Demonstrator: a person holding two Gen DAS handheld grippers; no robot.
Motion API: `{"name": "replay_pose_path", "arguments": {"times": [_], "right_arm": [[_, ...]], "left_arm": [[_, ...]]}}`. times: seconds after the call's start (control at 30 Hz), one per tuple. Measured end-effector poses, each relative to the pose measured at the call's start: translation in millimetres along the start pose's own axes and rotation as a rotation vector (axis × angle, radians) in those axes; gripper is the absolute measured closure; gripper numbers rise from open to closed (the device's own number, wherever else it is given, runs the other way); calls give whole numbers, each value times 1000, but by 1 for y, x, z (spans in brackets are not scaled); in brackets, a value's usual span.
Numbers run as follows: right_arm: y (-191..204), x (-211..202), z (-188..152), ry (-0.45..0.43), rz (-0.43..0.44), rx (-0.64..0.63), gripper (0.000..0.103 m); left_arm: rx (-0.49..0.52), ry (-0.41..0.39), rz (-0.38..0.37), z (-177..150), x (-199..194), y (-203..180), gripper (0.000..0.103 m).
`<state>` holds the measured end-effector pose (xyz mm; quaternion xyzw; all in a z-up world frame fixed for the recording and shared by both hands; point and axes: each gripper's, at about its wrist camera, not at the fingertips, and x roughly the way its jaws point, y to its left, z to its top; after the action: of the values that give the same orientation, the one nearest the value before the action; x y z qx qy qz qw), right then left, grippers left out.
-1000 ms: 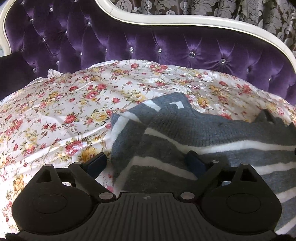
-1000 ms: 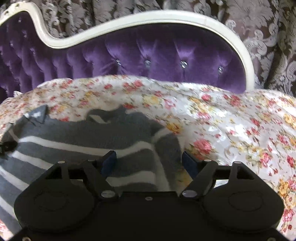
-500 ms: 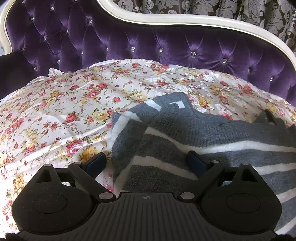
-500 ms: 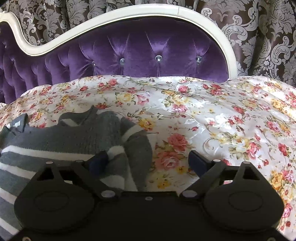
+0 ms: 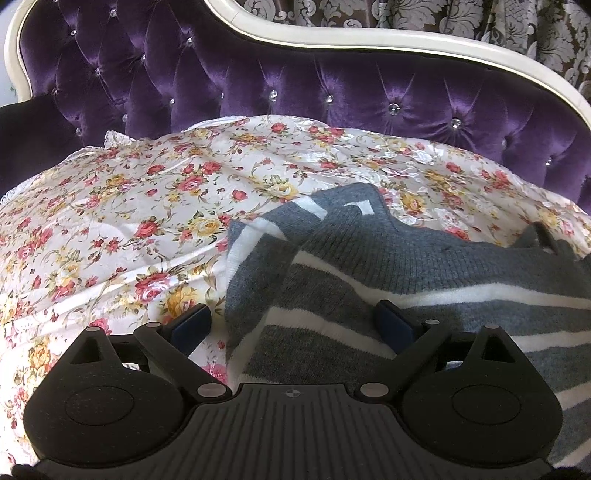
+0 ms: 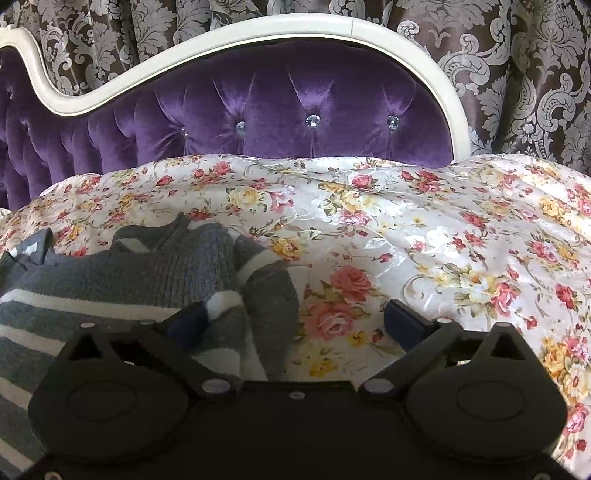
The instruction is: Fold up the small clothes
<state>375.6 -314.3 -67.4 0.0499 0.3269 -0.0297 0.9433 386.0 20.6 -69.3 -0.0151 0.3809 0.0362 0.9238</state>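
A small grey sweater with white stripes lies flat on the floral bedspread. Its left sleeve is folded in over the body. My left gripper is open and hovers low over the sweater's left edge, one finger over the bedspread, one over the knit. In the right wrist view the sweater fills the lower left, its right sleeve bunched at the edge. My right gripper is open, straddling the sleeve edge; its left finger is over the knit, its right finger over the bedspread.
A purple tufted headboard with a cream frame rises behind the bed. Patterned brown curtains hang behind it. The floral bedspread stretches to the right of the sweater.
My right gripper has swung to the right, off the sweater's body to its right sleeve edge, and the view has tilted up. My left gripper has barely moved.
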Motion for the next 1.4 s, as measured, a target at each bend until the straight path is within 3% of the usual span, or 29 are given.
{"name": "replay_pose_path", "arguments": {"times": [0.57,0.8,0.93,1.13,1.4], "right_arm": [[-20,-6,4,1,-40,93,2],[-42,-40,15,-4,115,325,1],[-34,-61,15,22,195,348,1],[-28,-83,2,58,224,397,1],[-38,-79,-9,98,213,422,1]], "left_arm": [[-5,-3,2,-1,0,0,5],[-9,-7,7,-2,-2,0,4],[-6,0,4,-2,-1,0,4],[-6,-4,6,-2,-1,0,4],[-8,-3,12,-2,0,-1,4]]}}
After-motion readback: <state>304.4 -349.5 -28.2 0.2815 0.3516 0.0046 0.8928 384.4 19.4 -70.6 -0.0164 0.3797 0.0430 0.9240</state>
